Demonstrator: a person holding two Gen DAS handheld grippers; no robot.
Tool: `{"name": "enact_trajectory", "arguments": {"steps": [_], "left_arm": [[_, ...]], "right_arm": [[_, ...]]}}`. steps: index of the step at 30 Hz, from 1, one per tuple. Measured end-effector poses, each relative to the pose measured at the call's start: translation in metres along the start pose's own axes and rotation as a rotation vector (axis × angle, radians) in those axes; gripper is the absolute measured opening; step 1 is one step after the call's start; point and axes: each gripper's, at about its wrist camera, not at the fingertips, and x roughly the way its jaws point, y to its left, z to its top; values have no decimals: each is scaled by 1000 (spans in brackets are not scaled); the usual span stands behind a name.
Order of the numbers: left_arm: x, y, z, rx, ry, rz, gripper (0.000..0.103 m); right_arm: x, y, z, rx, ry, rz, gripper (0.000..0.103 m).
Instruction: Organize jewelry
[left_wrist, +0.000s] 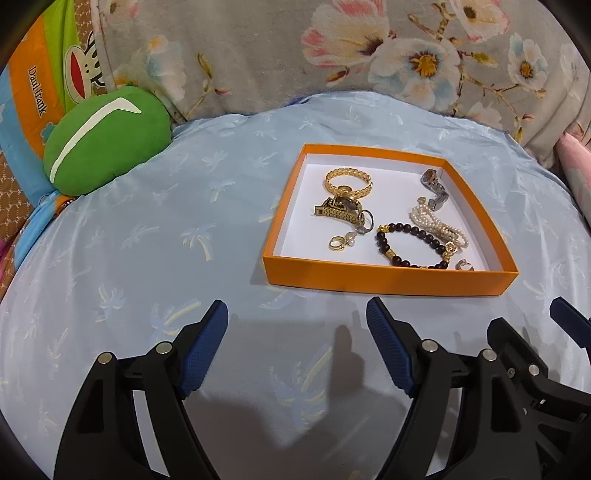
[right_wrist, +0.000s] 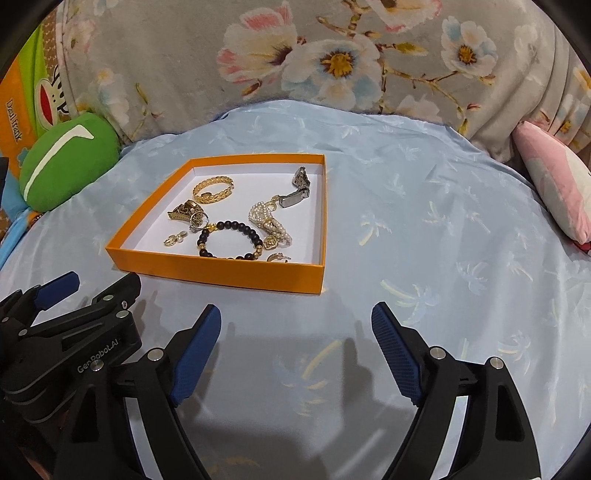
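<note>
Both your tools, left tool (left_wrist: 297, 314) and right tool (right_wrist: 295, 317), hover spread and empty over the bed (left_wrist: 184, 229). The jewelry tray (left_wrist: 388, 282) lies just beyond them, between both, roughly equally near.

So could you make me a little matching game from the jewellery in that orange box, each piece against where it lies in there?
Things:
1. gold bangle
2. dark bead bracelet
3. pearl strand
4. silver watch

Places in the orange box, seen from the left tongs' camera:
A. far right corner
B. near the front wall, middle
C. far part, left of centre
D. right side, between the watch and the beads

Pairs: 1-C, 2-B, 3-D, 4-A
</note>
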Motion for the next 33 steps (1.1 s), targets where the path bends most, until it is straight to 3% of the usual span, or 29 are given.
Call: {"name": "enact_trajectory", "arguments": {"steps": [12,33], "left_arm": [[5,-5,1,23,22,51,75],[5,-6,1,34,28,58,75]], "right_arm": [[6,0,0,-2,30,-21,82],[7,-1,0,1,31,-25,82]]}}
